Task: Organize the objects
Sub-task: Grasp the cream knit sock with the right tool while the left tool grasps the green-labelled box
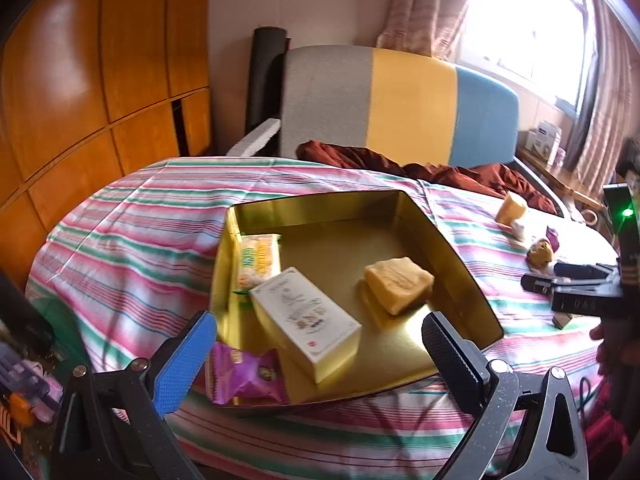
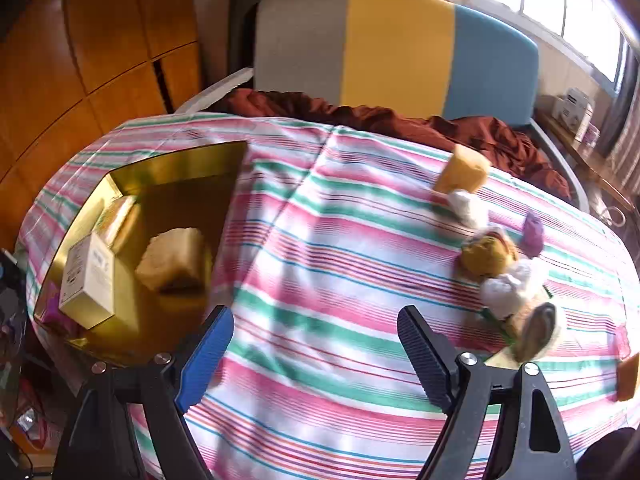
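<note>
A gold tin box (image 1: pixel 320 206) (image 2: pixel 176 160) lies open on the striped cloth. Inside it are a white carton (image 1: pixel 306 318) (image 2: pixel 88 280), a yellow wrapped block (image 1: pixel 398 284) (image 2: pixel 174 258), a pale snack pack (image 1: pixel 258 260) and a purple packet (image 1: pixel 244 374). My left gripper (image 1: pixel 316 354) is open above the box's near edge, holding nothing. My right gripper (image 2: pixel 316 356) is open over bare cloth, empty; it also shows at the right edge of the left wrist view (image 1: pixel 576 282). Loose snacks lie right: a yellow block (image 2: pixel 464 170), a brown-yellow packet (image 2: pixel 486 256), white packets (image 2: pixel 508 288).
The striped cloth (image 2: pixel 320 240) covers a rounded table. A grey, yellow and blue chair back (image 2: pixel 384 48) stands behind it with dark red fabric (image 2: pixel 360 116) bunched at its foot. Wooden cabinets (image 1: pixel 92 80) fill the left. Another orange block (image 2: pixel 628 376) sits at the right edge.
</note>
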The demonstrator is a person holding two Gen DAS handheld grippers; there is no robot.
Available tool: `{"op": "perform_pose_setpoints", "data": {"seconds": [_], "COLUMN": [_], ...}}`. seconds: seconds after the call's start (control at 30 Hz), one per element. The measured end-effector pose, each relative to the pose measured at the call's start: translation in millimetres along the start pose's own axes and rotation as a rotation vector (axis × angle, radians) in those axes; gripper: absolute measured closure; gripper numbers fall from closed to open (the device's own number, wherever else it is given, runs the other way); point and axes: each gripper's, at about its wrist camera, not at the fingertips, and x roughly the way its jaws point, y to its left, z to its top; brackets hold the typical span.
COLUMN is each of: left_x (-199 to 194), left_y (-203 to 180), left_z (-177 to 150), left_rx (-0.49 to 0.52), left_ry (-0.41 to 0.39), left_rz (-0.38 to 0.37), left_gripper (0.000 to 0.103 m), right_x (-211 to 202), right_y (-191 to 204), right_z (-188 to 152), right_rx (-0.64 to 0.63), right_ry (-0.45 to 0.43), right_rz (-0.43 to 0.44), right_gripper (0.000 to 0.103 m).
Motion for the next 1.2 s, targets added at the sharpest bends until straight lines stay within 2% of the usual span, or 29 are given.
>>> {"op": "perform_pose_setpoints", "data": {"seconds": [0.3,0.43,0.57,0.63,0.8,0.9,1.0,1.1,1.2], "left_x": [7,11,21,28,50,62,73,87,96], "left_y": [-46,-70,-101,-118,-165,-199,-235,-270,-293], "left_z": [3,7,8,9,12,13,9,2,-3], "left_rx": [0.101,0.146,0.202,0.217,0.25,0.299,0.367,0.458,0.507], "left_ry": [0.012,0.039,0.095,0.127,0.203,0.224,0.235,0.257,0.257], "left_rz": [-0.087,-0.178,-0.286,-0.322,-0.407,-0.451,-0.498,-0.522,-0.547], "left_gripper": [0.0,0.0,0.0,0.0,0.0,0.0,0.0,0.0,0.0], "right_x": [-15,-22,-29,-29,-28,-31,-22,-12,3], "right_y": [-77,-126,-183,-209,-263,-275,-276,-268,-255], "right_z": [2,2,-4,-13,-44,-52,-52,-47,-42], "right_rx": [0.112,0.197,0.328,0.412,0.712,0.784,0.802,0.758,0.702], "right_ry": [-0.015,-0.029,-0.063,-0.077,-0.08,-0.091,-0.061,-0.028,0.037], "right_rz": [-0.091,-0.149,-0.235,-0.251,-0.192,-0.159,-0.099,-0.041,0.018], "right_gripper": [0.017,0.017,0.017,0.017,0.017,0.017,0.017,0.017,0.017]}}
